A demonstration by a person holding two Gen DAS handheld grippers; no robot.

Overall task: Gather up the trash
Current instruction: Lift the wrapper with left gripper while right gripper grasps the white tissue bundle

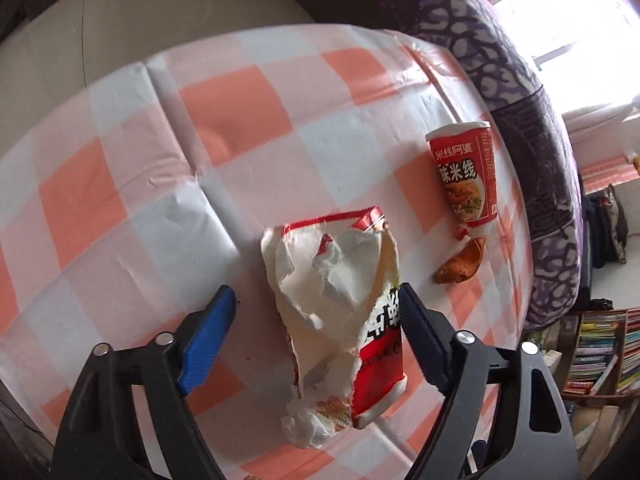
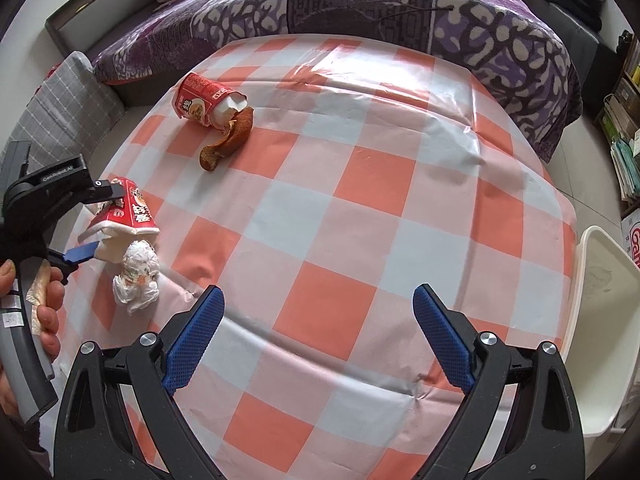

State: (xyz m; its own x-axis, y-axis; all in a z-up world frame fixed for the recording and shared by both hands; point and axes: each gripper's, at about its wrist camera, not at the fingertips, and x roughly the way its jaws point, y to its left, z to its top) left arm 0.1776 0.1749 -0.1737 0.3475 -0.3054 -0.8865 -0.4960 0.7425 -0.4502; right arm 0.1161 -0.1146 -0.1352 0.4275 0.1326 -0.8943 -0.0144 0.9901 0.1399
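A crushed red-and-white paper cup point(image 1: 340, 312) with a crumpled tissue point(image 1: 308, 424) at its mouth lies on the checked tablecloth. My left gripper point(image 1: 316, 300) is open, its blue fingers on either side of the cup, the right finger touching it. In the right wrist view the same cup point(image 2: 128, 216) sits at the table's left edge with the left gripper point(image 2: 100, 220) around it. A second red cup point(image 1: 466, 172) lies on its side farther off, with an orange peel point(image 1: 460, 266) beside it. My right gripper point(image 2: 318, 300) is open and empty above the tablecloth.
The round table point(image 2: 360, 200) carries an orange, pink and white checked cloth. A bed with a purple patterned blanket point(image 2: 360, 8) lies behind it. A white plastic chair point(image 2: 600, 320) stands at the right. Bookshelves point(image 1: 600, 352) stand beyond the table.
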